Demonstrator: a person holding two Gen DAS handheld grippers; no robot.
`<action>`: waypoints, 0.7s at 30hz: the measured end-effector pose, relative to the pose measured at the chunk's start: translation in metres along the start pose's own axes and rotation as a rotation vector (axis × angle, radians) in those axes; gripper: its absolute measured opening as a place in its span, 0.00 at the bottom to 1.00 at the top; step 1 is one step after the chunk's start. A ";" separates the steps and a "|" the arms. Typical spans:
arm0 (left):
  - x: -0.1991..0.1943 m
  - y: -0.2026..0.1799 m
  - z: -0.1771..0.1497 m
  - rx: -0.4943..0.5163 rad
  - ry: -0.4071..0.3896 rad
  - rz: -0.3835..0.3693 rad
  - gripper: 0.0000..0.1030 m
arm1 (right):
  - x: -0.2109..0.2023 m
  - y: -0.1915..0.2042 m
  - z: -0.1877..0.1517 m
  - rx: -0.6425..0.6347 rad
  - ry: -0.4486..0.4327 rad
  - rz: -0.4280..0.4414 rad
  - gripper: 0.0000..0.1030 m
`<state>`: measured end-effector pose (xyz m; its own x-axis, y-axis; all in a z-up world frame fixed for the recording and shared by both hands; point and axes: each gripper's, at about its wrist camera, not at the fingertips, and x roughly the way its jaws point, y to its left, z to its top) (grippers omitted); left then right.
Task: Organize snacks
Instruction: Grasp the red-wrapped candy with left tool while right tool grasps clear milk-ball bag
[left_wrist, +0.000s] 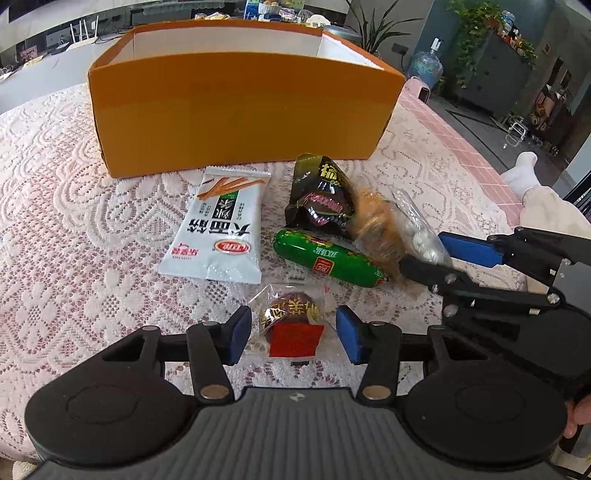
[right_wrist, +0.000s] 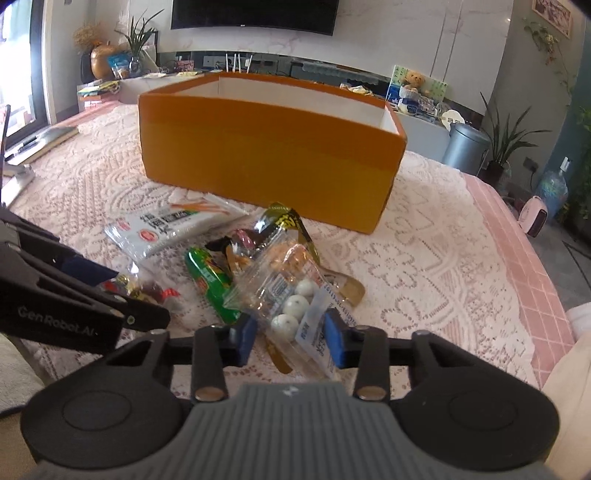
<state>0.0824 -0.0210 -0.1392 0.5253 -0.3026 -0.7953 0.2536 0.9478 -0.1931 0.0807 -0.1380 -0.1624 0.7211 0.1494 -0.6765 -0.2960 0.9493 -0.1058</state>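
Left wrist view shows the left gripper half-spread, its blue pads either side of a small clear-wrapped snack with a red label, with daylight on both sides, so nothing is held yet. Ahead lie a white sachet, a green sausage and a dark green packet, then the orange box beyond them. The right gripper is narrowed on a clear bag of white balls; its pads appear to press the film, though blur makes that uncertain. The risk: slippery film could slide out on lifting, or the bag could drag the sausage lying just beside it. Only the right wrist view shows the balls between the pads; only the left shows the gaps around the red-label snack.
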 end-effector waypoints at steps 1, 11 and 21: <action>-0.003 -0.001 0.000 0.000 -0.003 -0.003 0.53 | -0.003 -0.001 0.001 0.007 -0.010 0.002 0.29; -0.034 -0.010 0.004 -0.016 -0.059 -0.060 0.51 | -0.024 -0.020 0.021 0.148 -0.039 0.078 0.18; -0.048 -0.004 0.015 -0.066 -0.110 -0.048 0.51 | 0.008 -0.041 0.046 0.209 -0.032 0.070 0.19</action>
<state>0.0687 -0.0114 -0.0914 0.6006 -0.3535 -0.7171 0.2286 0.9354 -0.2697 0.1272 -0.1633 -0.1302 0.7239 0.2223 -0.6531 -0.2121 0.9725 0.0959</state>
